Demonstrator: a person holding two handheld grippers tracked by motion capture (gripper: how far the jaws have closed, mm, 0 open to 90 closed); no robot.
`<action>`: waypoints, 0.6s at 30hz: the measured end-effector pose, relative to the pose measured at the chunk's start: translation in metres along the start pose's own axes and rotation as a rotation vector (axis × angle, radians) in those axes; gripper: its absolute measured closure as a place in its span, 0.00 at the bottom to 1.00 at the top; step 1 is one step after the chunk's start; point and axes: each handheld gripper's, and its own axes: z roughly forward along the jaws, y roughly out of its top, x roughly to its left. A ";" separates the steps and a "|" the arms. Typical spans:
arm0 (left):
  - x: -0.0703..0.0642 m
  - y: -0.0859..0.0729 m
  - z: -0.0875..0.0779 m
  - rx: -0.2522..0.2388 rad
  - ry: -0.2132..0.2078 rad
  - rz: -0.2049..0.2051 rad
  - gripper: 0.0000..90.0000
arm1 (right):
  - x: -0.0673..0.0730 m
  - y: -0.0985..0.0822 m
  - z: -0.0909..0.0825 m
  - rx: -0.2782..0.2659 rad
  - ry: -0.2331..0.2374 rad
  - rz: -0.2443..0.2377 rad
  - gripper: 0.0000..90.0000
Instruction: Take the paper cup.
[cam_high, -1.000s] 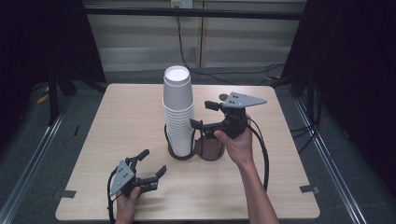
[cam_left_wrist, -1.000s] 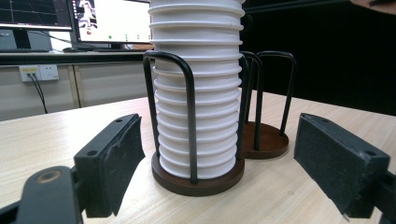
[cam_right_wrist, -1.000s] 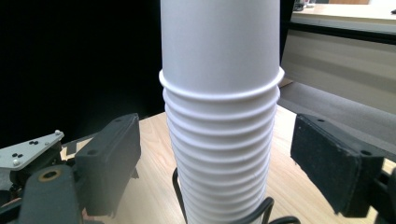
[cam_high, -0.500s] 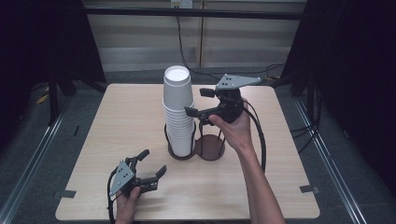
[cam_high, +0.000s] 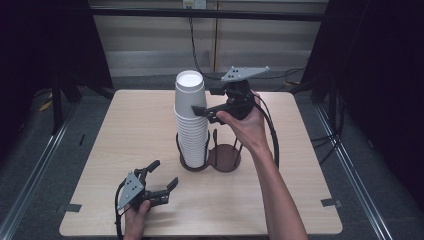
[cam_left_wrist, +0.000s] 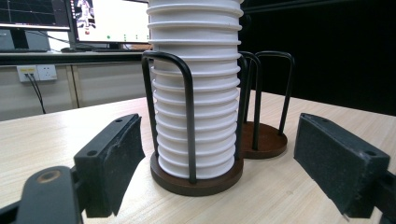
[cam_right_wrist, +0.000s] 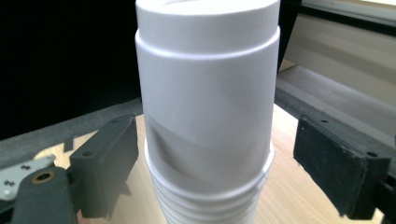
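Clearance first: my right gripper (cam_high: 200, 111) sits high beside the top of the stack of white cups (cam_high: 191, 120), jaws spread wide and gripping nothing. In the right gripper view the top cup (cam_right_wrist: 208, 88) stands between the two pads (cam_right_wrist: 343, 163) with open air on both sides. The stack fills the left ring of the dark wire holder (cam_high: 210, 159) near the middle of the table (cam_high: 125, 130); the right ring's round base (cam_high: 226, 156) is bare.

My left gripper (cam_high: 162, 179) rests low near the front edge of the table, jaws parted, holding nothing, well apart from the holder. I have open wood to the left, right and back of the holder, and the table's far corners are free.

From the left gripper view I see what the high view hides: the cup rims (cam_left_wrist: 196, 107) layered between the upright wire loops (cam_left_wrist: 187, 112), and the brown base disc (cam_left_wrist: 196, 179) flat on the wood. The right gripper view alone shows the top cup's rim seated on the one below.
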 end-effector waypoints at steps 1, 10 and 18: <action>0.000 0.000 0.000 0.000 0.000 0.000 0.17 | -0.001 0.002 0.001 0.005 0.011 0.012 0.16; 0.000 0.000 0.000 0.000 0.000 0.000 0.17 | -0.003 0.015 0.009 0.021 0.012 -0.001 0.15; 0.000 0.000 0.000 0.000 0.000 0.000 0.17 | -0.001 0.026 0.017 0.028 0.013 -0.019 0.15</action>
